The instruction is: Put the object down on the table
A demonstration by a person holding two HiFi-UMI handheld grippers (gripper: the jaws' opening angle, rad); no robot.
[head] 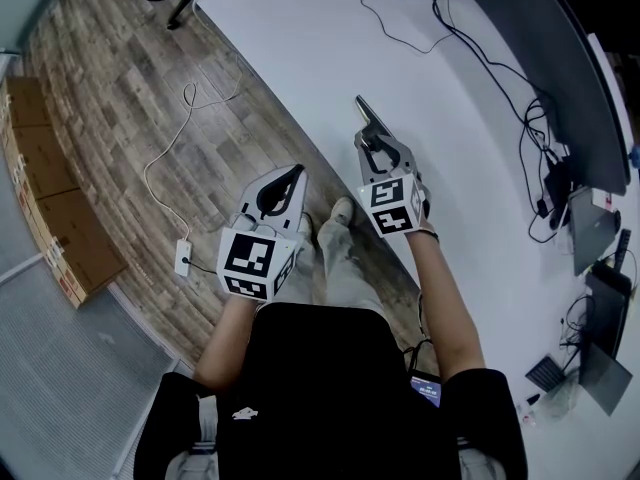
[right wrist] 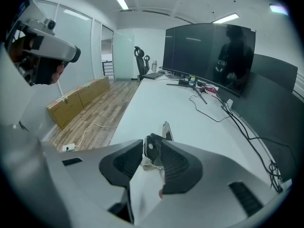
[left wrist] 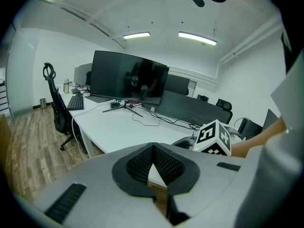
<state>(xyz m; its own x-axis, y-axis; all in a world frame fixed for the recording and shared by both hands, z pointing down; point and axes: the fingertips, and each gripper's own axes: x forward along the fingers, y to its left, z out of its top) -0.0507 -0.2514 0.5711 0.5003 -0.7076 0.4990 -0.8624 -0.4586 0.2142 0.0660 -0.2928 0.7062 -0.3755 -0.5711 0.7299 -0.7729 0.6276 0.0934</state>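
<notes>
My right gripper (head: 369,134) is shut on a slim dark object (head: 362,109), held over the near edge of the white table (head: 330,38). In the right gripper view the object (right wrist: 166,130) sticks out forward past the right gripper (right wrist: 151,145), thin and flat with a pale edge, and its thicker dark end sits between the jaws. It hangs above the table (right wrist: 166,101) without touching it. My left gripper (head: 291,177) is off the table's edge over the wooden floor. The left gripper (left wrist: 153,147) has its jaws closed tip to tip with nothing between them.
Black cables (head: 470,53) run across the table toward a large dark monitor (head: 560,78). Laptops and gear (head: 595,268) lie at the right end. A white power strip (head: 183,257) and its cord lie on the floor, with cardboard boxes (head: 50,198) at the left.
</notes>
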